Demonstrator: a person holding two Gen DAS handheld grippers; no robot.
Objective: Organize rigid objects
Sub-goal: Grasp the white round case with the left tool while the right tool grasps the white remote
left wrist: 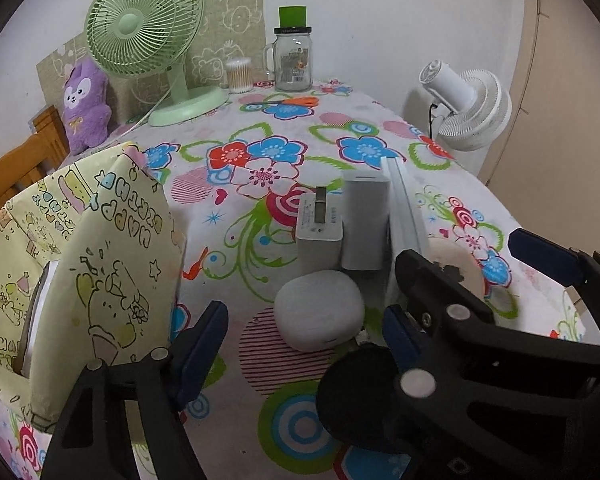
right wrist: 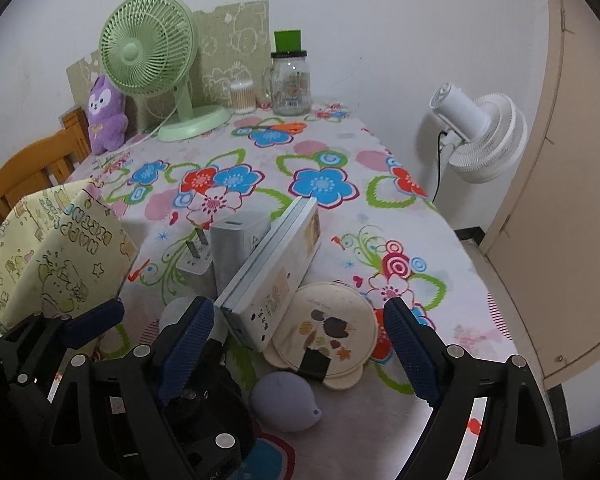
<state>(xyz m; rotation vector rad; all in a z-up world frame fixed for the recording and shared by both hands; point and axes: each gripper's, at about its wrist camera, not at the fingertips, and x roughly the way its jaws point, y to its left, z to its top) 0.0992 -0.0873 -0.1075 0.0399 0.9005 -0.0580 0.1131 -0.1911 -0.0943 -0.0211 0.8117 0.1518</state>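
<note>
Both claws hang low over the near edge of the flowered counter [left wrist: 260, 136], jaws spread wide, nothing held.

The left claw [left wrist: 304, 344] frames a white rounded case [left wrist: 318, 310], which sits loose between its fingers. Just beyond stand a white plug adapter [left wrist: 320, 226] and a taller white charger block [left wrist: 365, 220], side by side. A flat white box [right wrist: 272, 268] leans on edge at their right.

The right claw [right wrist: 296, 348] brackets that box's near end and a round cream compact [right wrist: 328, 328] lying flat beside it; a small lilac pebble-shaped item [right wrist: 286, 402] lies nearer. A yellow printed bag [left wrist: 88, 264] stands open at left, probably the destination.

Judgement: take the rounded case first. Centre the pads on its widest flanks and close gently, as the shell looks slick. Keep the right claw away from the leaning box, which could topple onto the compact.
</note>
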